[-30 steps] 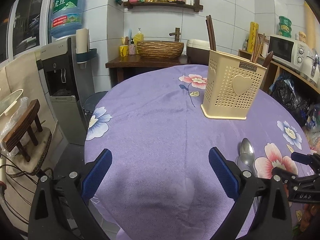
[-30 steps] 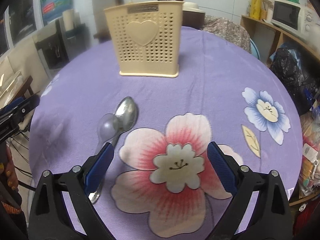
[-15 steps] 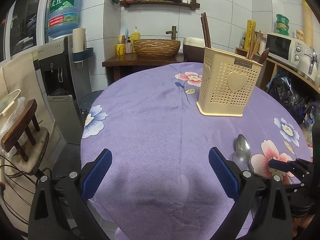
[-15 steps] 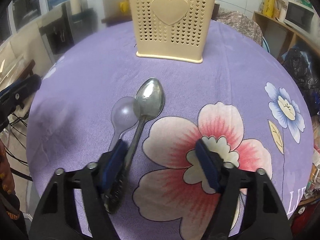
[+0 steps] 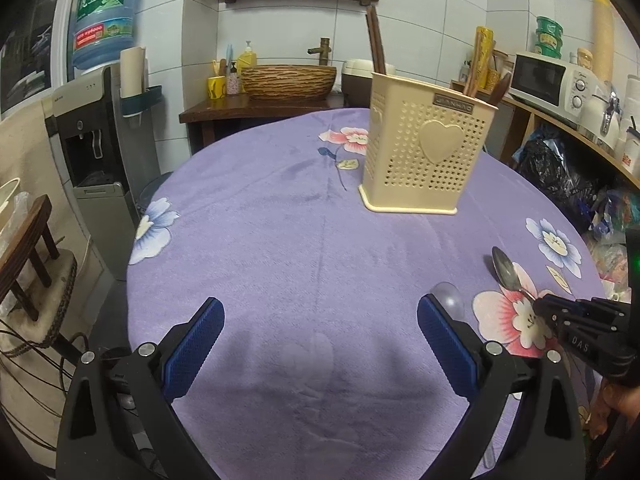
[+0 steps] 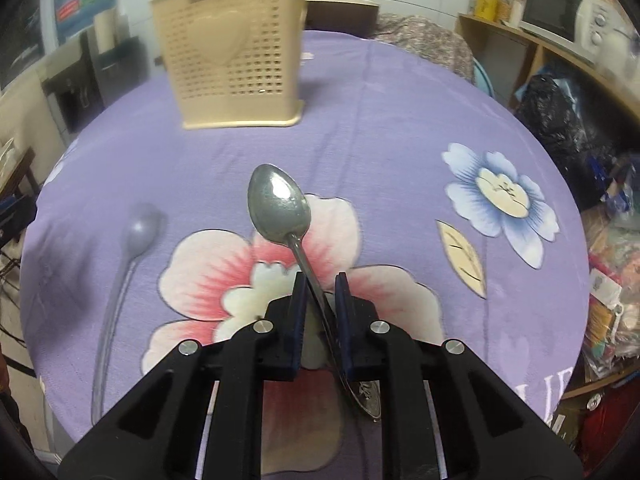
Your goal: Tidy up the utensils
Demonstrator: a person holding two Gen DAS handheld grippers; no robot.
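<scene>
My right gripper is shut on the handle of a metal spoon, whose bowl points away toward the holder and sits raised above the purple cloth. A clear plastic spoon lies on the cloth to its left. A cream perforated utensil holder with a heart stands at the far side, with chopsticks and wooden utensils in it. In the left wrist view my left gripper is open and empty over the near cloth; the holder, the metal spoon and the right gripper show at the right.
The round table has a purple flowered cloth. A water dispenser and a wooden stool stand left of it. A side table with a woven basin is behind, a shelf with a microwave at the right.
My right gripper closed on the metal spoon's handle and lifted it to the right, away from the plastic spoon. My left gripper stayed open and shifted slightly.
</scene>
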